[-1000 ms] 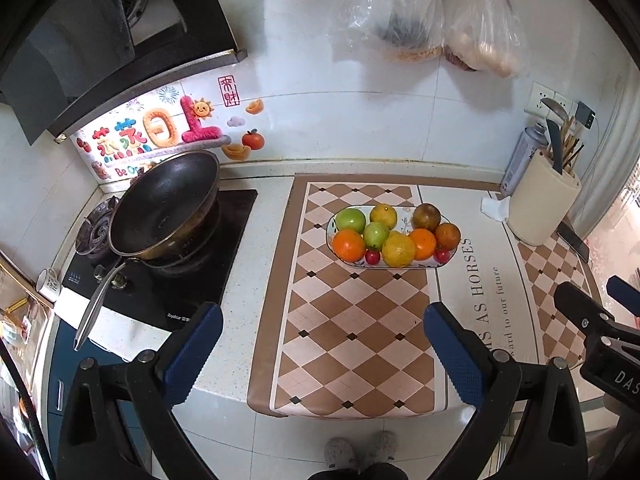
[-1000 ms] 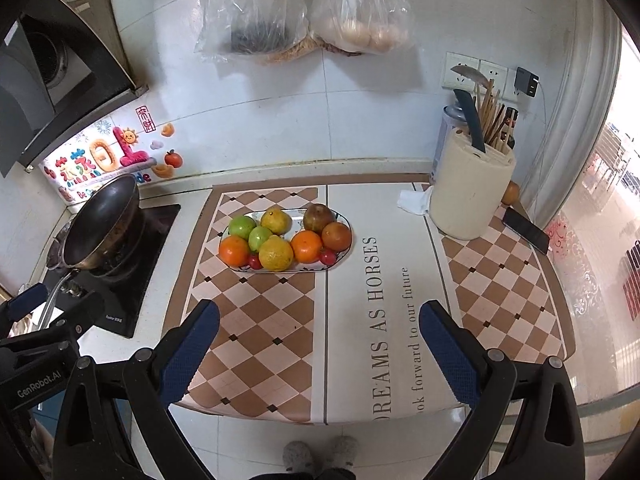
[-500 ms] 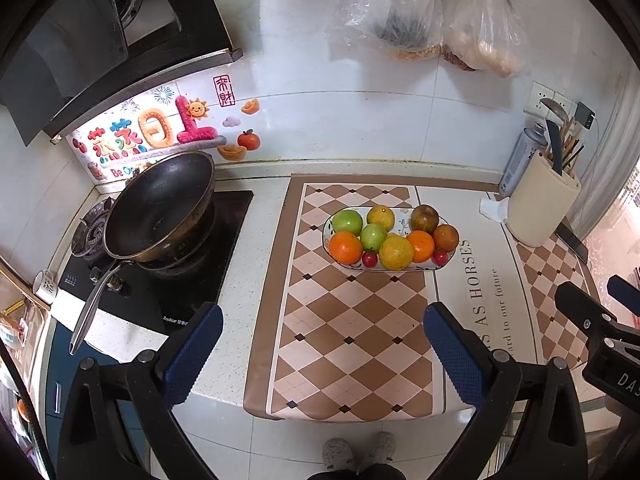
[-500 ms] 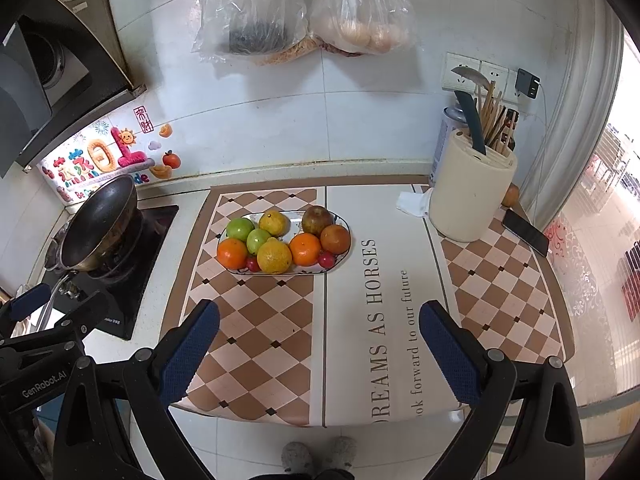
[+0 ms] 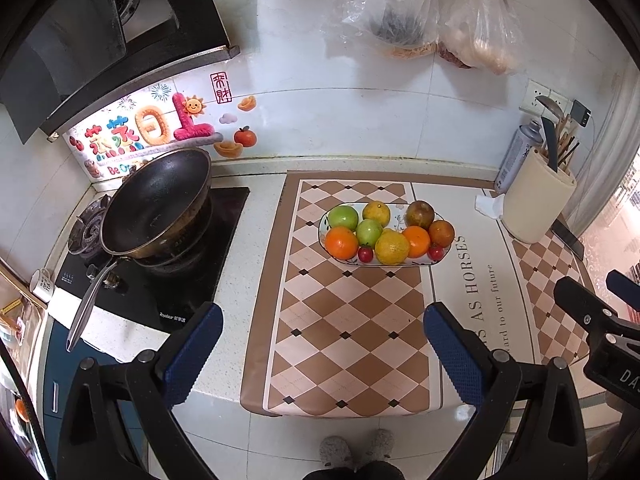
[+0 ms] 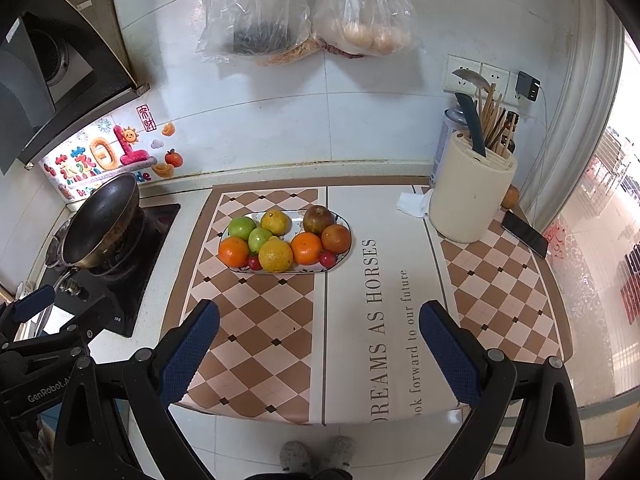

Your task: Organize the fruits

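Observation:
An oval white plate sits on the checked mat, filled with fruit: two green apples, oranges, yellow citrus, a brownish fruit and small red tomatoes. My left gripper is open and empty, held above the counter's front edge, well short of the plate. My right gripper is open and empty, likewise near the front edge.
A black wok sits on the stove at left. A cream utensil holder, a tissue and a phone are at right. Plastic bags hang on the wall above.
Both grippers have drawn back and up slightly, so the plate looks a little farther away. Both grippers stay open and empty.

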`<state>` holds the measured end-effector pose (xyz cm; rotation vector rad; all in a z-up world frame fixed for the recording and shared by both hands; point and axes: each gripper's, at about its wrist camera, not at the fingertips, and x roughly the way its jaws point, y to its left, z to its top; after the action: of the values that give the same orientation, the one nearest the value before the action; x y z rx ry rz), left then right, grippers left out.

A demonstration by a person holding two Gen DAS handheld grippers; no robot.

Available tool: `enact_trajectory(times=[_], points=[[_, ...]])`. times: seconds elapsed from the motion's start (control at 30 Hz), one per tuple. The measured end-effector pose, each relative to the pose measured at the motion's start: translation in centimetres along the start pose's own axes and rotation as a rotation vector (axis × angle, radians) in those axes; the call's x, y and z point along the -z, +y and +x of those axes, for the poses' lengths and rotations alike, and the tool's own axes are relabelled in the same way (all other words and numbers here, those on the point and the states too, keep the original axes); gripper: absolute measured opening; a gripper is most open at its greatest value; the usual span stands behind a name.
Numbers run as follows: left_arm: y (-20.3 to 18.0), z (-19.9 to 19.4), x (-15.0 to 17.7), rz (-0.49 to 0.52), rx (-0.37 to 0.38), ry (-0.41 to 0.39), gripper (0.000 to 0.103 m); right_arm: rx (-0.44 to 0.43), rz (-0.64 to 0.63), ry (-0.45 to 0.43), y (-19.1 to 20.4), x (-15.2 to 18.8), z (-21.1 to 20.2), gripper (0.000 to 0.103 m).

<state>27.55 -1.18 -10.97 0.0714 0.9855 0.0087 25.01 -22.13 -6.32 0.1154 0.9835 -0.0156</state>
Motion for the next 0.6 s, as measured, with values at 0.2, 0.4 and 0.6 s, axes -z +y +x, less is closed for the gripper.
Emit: enact_trajectory(times=[0.2,0.4,0.6], points=[[0.0,-0.5,-0.1,0.002,0.004,-0.01,0.103,-0.004,0.002,0.0,0.0,0.0,-0.1,0.102],[0.1,-0.9,-0.3,0.0,0.006,-0.017,0.103,-0.003,-0.002,-0.006,0.1,0.2,-0.6,0.102],[0.1,-1.1,-0.4,-0.002,0.009,-0.021,0.103,-0.003,-0.003,-0.009,0.1,0.2,-0.9,0.102]])
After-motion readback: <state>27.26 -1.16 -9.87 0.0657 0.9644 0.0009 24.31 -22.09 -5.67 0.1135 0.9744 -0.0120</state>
